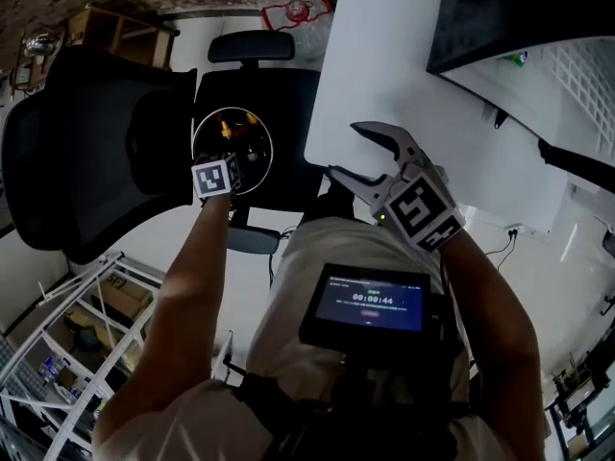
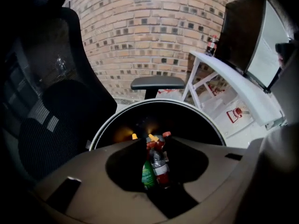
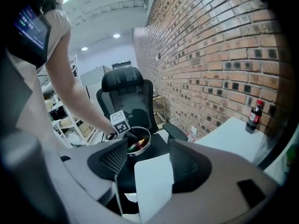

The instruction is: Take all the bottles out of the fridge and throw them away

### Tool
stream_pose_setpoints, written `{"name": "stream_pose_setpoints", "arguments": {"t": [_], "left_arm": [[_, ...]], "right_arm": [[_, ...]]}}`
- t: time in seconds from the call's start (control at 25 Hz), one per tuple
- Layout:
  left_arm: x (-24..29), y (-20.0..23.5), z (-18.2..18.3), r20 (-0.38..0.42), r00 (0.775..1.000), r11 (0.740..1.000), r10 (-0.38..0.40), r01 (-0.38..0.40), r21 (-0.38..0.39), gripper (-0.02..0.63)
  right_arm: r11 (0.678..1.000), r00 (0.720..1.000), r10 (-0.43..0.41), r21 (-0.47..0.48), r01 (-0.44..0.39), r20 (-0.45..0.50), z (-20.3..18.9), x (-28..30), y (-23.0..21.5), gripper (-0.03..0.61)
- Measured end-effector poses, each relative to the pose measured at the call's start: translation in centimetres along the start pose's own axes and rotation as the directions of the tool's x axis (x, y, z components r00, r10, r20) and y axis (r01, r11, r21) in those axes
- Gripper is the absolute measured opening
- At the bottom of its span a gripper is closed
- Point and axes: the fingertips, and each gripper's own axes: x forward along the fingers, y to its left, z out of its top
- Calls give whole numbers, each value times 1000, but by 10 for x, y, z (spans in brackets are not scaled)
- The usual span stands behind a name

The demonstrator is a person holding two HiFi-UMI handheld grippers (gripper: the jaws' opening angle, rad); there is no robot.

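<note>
A round bin point(image 1: 267, 137) with a white rim stands on a black office chair's seat point(image 1: 288, 94). Several bottles point(image 2: 156, 164) with red and orange caps lie inside it, also seen in the right gripper view as bottles point(image 3: 135, 146). My left gripper point(image 1: 235, 157) hangs just above the bin, pointing steeply down. Its jaws stand apart with nothing between them, and the bottles show below through the gap. My right gripper point(image 1: 343, 149) is open and empty, level with the corner of the white table point(image 1: 384, 65). A dark cola bottle point(image 3: 253, 115) stands upright on that table.
A dark fridge point(image 2: 245, 31) with its white door swung open sits on the table point(image 2: 233, 80). A second black mesh chair point(image 1: 77, 161) stands left of the bin. White wire shelving point(image 1: 58, 353) is at lower left, and a brick wall point(image 2: 154, 36) rises behind the bin.
</note>
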Motion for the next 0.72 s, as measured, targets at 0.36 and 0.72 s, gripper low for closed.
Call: {"name": "stream_pose_setpoints", "arguments": {"t": [0.36, 0.72], "left_arm": [[-64, -63, 47, 238, 966, 994, -107, 98, 48, 6], [-145, -150, 97, 414, 882, 974, -227, 205, 96, 5]], "right_arm": [[997, 995, -76, 37, 74, 57, -5, -35, -15, 284], [989, 982, -143, 61, 136, 126, -16, -87, -36, 284]]}}
